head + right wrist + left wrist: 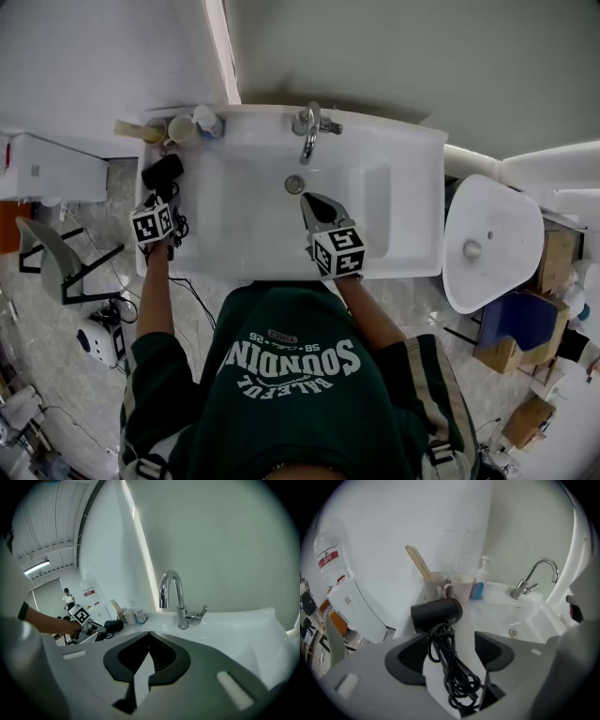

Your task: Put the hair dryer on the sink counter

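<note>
Placement as good as done, judging by the lie of things: hair dryer [436, 614] down on worktop [487, 620] just ahead of left claw [451, 644], jaws wide apart and gripping nothing, cord [457, 679] bunched loose between them. Next, probably: back straight out without snagging that cord. Right claw [149, 637] shut and empty, well off to the right over basin [244, 216].

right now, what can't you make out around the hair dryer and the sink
- Hair dryer handle: left gripper view, buried under its coiled cord; head view, covered by the left gripper.
- Cord's plug: left gripper view, lost in the coils or behind the gripper body at the bottom.
- Bottle label: left gripper view, too small and blurred to read.
</note>
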A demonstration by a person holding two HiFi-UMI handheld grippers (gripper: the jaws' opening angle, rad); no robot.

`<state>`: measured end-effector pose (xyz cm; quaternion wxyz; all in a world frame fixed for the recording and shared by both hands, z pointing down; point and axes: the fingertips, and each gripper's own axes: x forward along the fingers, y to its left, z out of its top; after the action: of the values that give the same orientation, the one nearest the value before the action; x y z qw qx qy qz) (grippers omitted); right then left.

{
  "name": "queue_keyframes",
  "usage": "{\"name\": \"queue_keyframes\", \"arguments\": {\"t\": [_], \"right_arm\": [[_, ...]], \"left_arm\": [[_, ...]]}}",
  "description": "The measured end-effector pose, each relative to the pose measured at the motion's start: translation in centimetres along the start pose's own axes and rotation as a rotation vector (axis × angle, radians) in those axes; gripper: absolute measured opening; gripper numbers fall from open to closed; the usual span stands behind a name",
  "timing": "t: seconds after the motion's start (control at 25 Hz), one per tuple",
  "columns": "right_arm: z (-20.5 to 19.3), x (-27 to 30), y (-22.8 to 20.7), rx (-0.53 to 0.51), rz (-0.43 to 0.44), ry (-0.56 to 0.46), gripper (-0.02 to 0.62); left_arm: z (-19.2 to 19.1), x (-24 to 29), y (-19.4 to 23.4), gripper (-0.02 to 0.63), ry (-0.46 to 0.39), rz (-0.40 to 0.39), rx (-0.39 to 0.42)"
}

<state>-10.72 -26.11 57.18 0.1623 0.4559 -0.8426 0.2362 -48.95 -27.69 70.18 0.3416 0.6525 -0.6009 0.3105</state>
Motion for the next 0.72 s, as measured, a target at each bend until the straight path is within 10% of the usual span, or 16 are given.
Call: {"name": "queue_keyframes", "arguments": {"t": [0.36, 0.72], "right_arm": [[2.0, -0.7, -1.5, -0.005, -0.031, -0.054, 0.005], [4.1, -1.9, -2.9, -0.021, -0.061, -0.109, 0.005]], "left_arm": [[5.8, -5.3, -9.1, 0.340, -0.199, -0.146, 0.131], [9.4, -8.0, -18.6, 0.120, -0.346, -0.316, 0.180]]}}
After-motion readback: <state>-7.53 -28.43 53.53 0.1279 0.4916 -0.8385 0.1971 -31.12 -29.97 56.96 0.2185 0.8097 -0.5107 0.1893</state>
